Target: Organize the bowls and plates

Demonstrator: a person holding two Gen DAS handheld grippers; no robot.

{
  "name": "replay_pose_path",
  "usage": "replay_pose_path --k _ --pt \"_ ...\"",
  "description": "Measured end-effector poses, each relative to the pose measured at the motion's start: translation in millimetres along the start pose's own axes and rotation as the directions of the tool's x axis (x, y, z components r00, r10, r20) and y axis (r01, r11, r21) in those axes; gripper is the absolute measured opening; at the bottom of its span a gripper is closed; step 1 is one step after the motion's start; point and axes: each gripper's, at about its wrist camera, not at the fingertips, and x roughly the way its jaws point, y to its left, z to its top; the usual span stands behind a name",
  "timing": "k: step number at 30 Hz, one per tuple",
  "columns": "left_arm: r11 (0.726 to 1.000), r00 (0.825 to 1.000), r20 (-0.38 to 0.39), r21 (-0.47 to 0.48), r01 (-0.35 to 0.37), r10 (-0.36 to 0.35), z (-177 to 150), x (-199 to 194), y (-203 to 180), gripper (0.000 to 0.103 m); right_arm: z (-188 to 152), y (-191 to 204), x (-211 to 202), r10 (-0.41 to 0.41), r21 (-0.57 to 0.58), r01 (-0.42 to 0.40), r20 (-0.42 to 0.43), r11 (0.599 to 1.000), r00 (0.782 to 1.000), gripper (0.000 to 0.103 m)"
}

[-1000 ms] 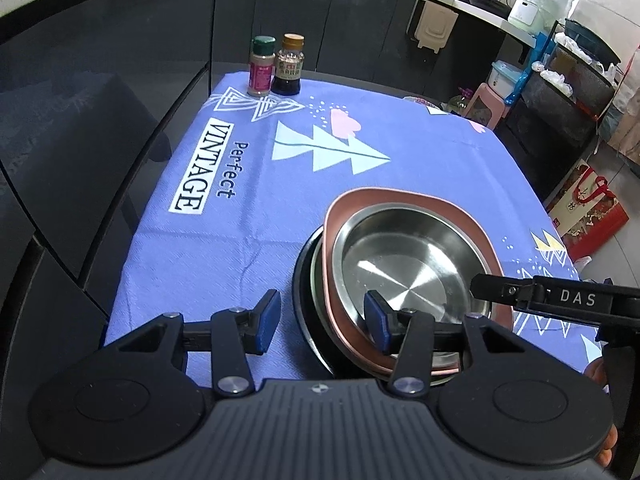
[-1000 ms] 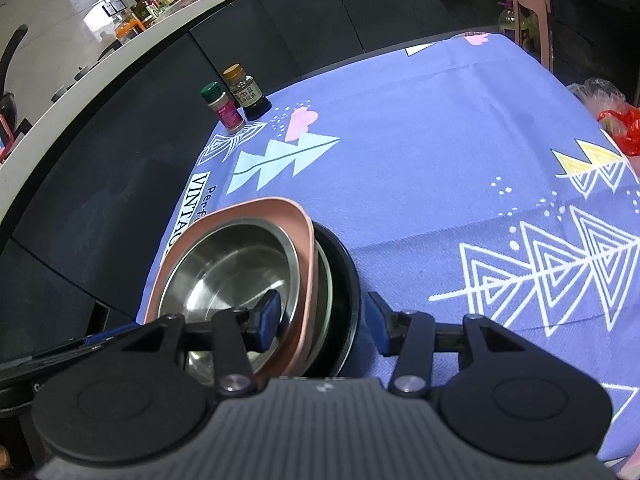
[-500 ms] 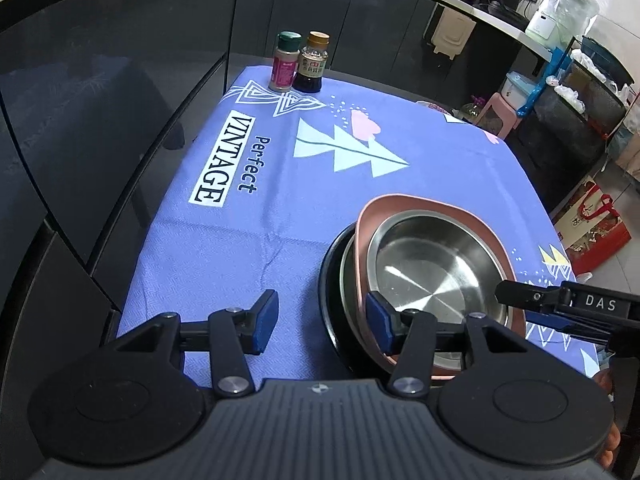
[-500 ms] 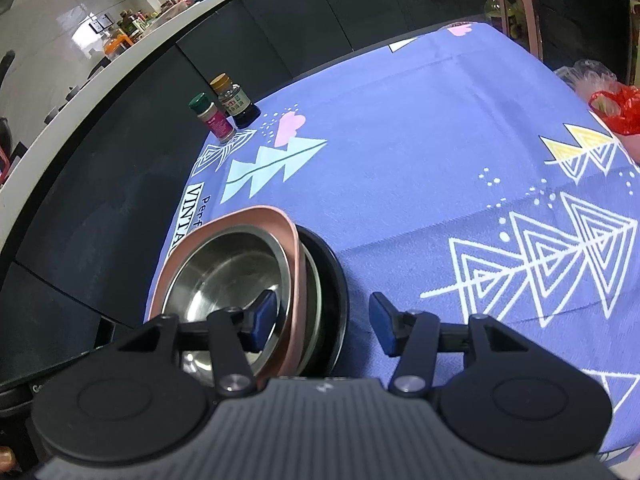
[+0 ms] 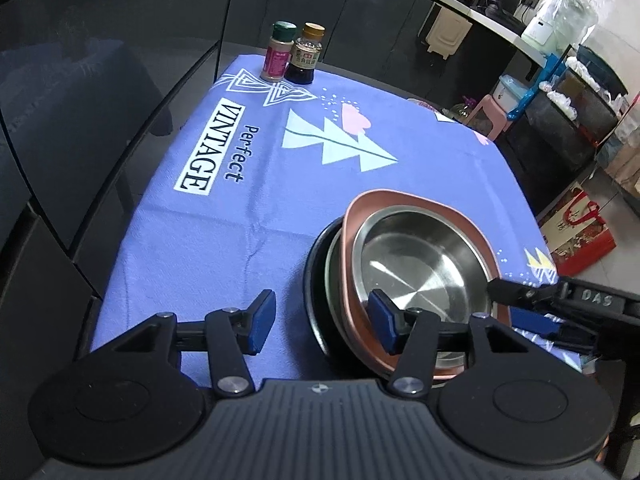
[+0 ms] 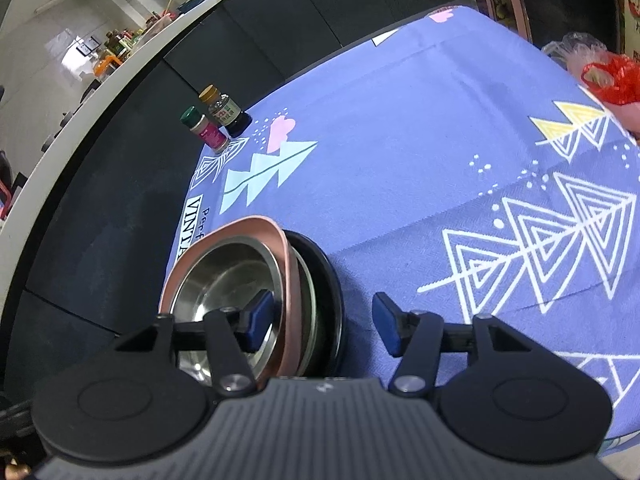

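Observation:
A stack of dishes sits on the purple tablecloth: a steel bowl (image 5: 420, 268) inside a pink squarish bowl (image 5: 404, 204), on a greenish plate and a black plate (image 5: 316, 280). My left gripper (image 5: 322, 322) is open, just above the stack's near left rim, holding nothing. In the right wrist view the same stack shows, with the steel bowl (image 6: 228, 272), the pink bowl (image 6: 288, 264) and the black plate (image 6: 332, 284). My right gripper (image 6: 322, 324) is open over the stack's right rim, its left finger over the bowls. The right gripper also shows in the left wrist view (image 5: 560, 300).
Two small bottles, one green-capped (image 5: 278, 52) and one yellow-capped (image 5: 306, 54), stand at the cloth's far corner. A dark cabinet wall runs along the left. A red bag (image 5: 580, 228) and shelves stand on the floor to the right.
Both grippers have pulled back and risen slightly from the stack. Both stay open. The stack has not moved.

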Motion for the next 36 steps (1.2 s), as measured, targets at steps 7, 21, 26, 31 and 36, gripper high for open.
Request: replay_pose_path --k 7,21,26,31,36 --pt "0.999 0.999 -0.039 -0.023 0.029 -0.03 1 11 -2 0.05 -2 1 11 0.028 0.028 -0.026 -0.064 0.999 0.998 0.103" --pt "0.992 0.991 -0.106 -0.1 0.074 -0.085 4 39 3 0.051 -5 12 25 0.001 -0.031 -0.004 -0.08 1.0 0.997 0.103" --pt "0.994 0.992 -0.097 -0.077 0.075 -0.082 4 41 -1 0.053 -6 16 28 -0.002 -0.076 -0.003 -0.061 0.997 0.998 0.103" --pt "0.997 0.995 -0.075 -0.042 0.061 -0.064 3 39 -8 0.052 -9 26 29 -0.025 -0.158 0.02 -0.027 0.987 0.999 0.103" --pt "0.998 0.998 -0.044 -0.021 0.052 -0.053 9 37 -13 0.053 -6 33 29 -0.039 -0.208 0.039 0.003 0.977 0.999 0.103"
